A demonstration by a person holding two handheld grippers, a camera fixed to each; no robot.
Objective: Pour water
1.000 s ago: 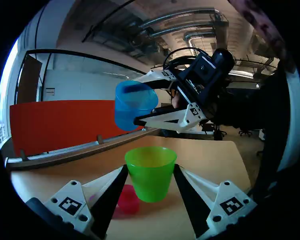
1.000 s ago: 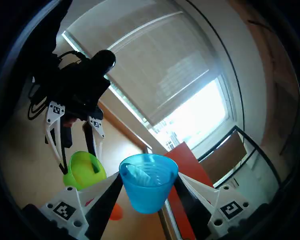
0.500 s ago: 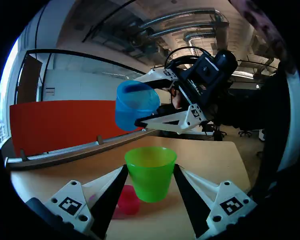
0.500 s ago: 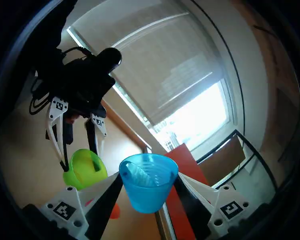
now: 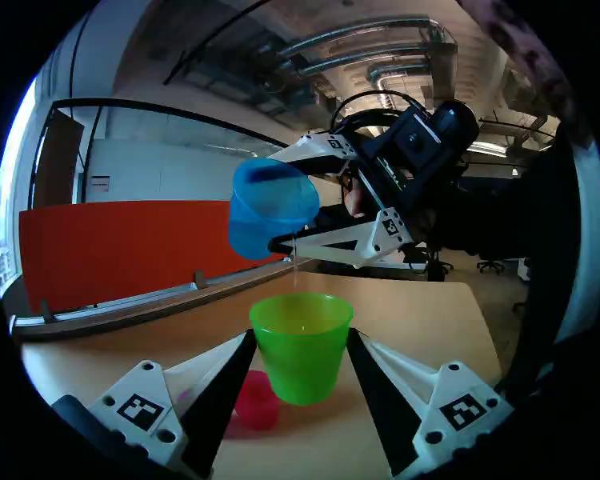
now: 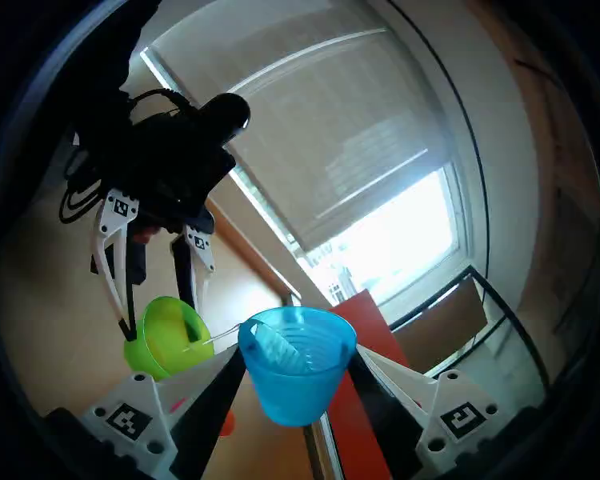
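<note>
Left gripper view, left tongs [image 5: 300,338] clamp green cup [image 5: 302,364], right tongs [image 6: 297,350] ribbed blue cup [image 6: 296,388]

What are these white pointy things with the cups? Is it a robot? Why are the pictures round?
No robot: a person holds two grabbers, each with two white fingers and a fisheye camera, which makes round pictures. The left gripper view looks along the left gripper, squeezing a green cup at a table. The right gripper view looks along the right gripper, holding a tilted blue cup. A stream of water runs from it into the green cup. A small pink thing sits on the table.
</note>
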